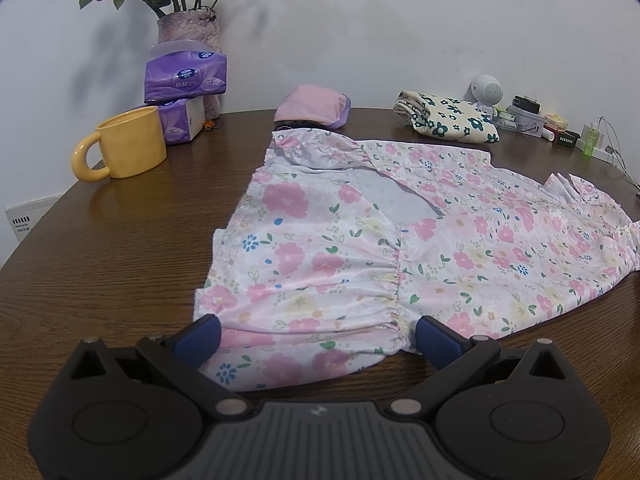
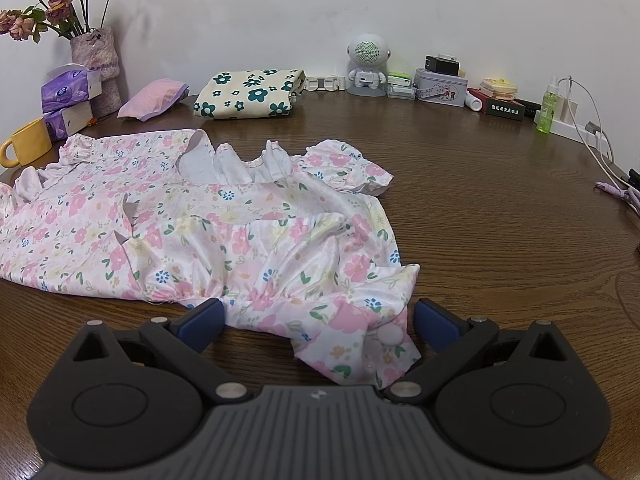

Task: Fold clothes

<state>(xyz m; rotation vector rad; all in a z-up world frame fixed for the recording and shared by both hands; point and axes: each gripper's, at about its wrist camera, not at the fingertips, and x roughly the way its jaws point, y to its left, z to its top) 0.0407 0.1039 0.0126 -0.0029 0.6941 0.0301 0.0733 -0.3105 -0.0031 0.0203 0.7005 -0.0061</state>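
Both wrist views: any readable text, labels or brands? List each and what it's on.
Nothing reads cleanly.
Tissue packs: round brand logo and Chinese characters, blurred.
Wall plate: a row of small dark characters, too small.
Black box: a line of pale Chinese characters, too blurred to quote.
Dark box: pale lettering, too small.
Tin: printed picture; any lettering too small.
Dress, mug, spray bottle: no text seen.

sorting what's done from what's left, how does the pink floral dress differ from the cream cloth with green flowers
The dress lies spread out and rumpled across the table; the cream cloth sits folded into a compact bundle by the wall. The dress has small pink flowers on white; the cloth has dark green flowers on cream. The dress lies between the open fingers of both grippers; the cloth lies far from them. Both are floral fabrics.
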